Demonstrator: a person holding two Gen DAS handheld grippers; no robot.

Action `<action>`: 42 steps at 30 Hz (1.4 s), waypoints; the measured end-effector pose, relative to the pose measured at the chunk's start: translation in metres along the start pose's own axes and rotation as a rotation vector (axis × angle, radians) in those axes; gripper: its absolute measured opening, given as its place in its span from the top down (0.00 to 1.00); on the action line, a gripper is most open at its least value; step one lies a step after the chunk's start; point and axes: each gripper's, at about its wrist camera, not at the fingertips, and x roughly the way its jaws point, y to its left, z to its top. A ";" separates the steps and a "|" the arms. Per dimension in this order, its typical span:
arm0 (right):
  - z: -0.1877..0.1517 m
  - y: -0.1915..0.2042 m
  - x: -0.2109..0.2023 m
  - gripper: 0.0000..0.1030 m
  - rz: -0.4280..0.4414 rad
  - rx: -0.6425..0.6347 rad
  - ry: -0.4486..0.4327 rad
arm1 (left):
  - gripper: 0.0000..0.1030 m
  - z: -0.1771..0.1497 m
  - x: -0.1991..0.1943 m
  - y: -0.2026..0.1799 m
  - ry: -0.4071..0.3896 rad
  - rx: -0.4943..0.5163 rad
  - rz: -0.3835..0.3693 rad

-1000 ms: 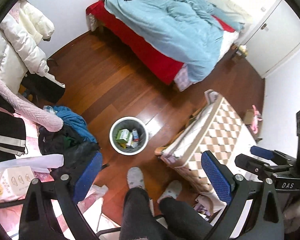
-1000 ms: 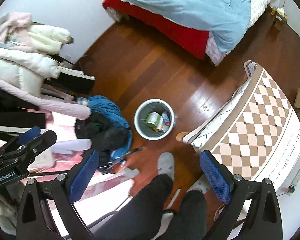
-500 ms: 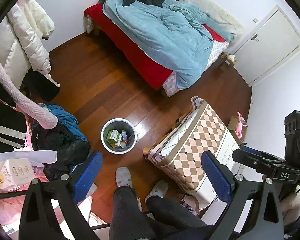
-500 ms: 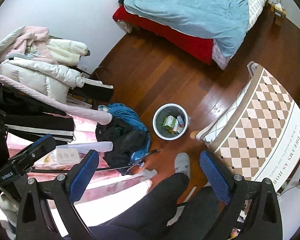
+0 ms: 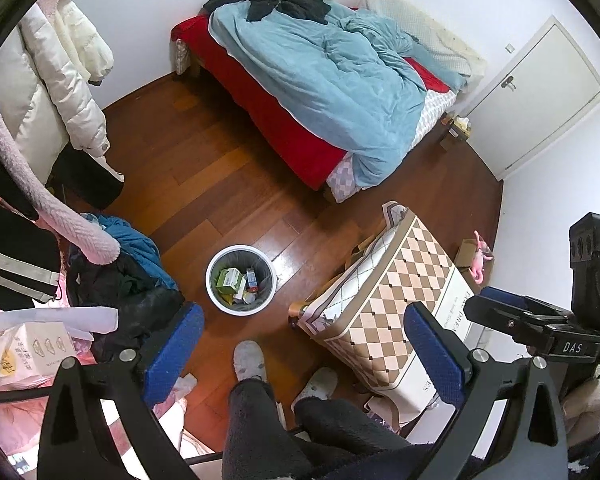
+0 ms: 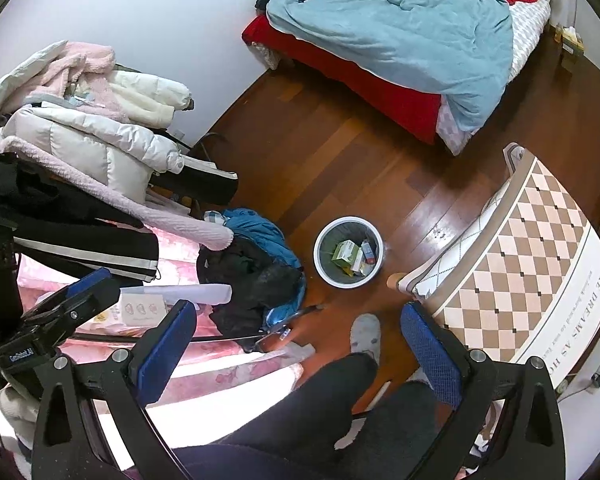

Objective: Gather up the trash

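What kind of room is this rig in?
A lived-in bedroom, most likely: an unmade bed with a light-blue duvet, coats piled on a rack, and a small trash bin of packaging on the wooden floor.

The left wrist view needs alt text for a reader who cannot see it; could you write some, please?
An open, empty left gripper looks down at a round trash bin holding cartons on a wooden floor, between a clothes pile and a checkered bag, with an unmade bed beyond.

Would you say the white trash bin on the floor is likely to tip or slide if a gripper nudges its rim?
The trash bin looks light: thin-walled, only partly filled with cartons. On the glossy wood floor it would probably slide rather than tip.
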 end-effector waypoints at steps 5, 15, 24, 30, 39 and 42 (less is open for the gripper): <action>0.003 0.007 0.001 0.00 0.000 -0.020 0.004 | 0.00 0.001 -0.004 0.003 -0.003 -0.003 -0.012; 0.004 0.014 0.004 0.00 0.011 -0.037 0.007 | 0.00 0.004 -0.008 0.008 -0.003 0.000 -0.015; 0.004 0.017 0.001 0.00 0.023 -0.045 0.008 | 0.00 0.006 -0.011 0.007 -0.004 0.005 -0.018; 0.004 0.016 0.000 0.00 0.024 -0.047 0.009 | 0.00 0.008 -0.012 0.002 -0.001 0.015 -0.029; 0.004 0.016 -0.003 0.00 0.029 -0.044 0.010 | 0.00 0.007 -0.011 -0.001 0.002 0.021 -0.044; 0.004 0.016 -0.004 0.00 0.030 -0.043 0.010 | 0.00 0.006 -0.011 -0.001 -0.001 0.021 -0.046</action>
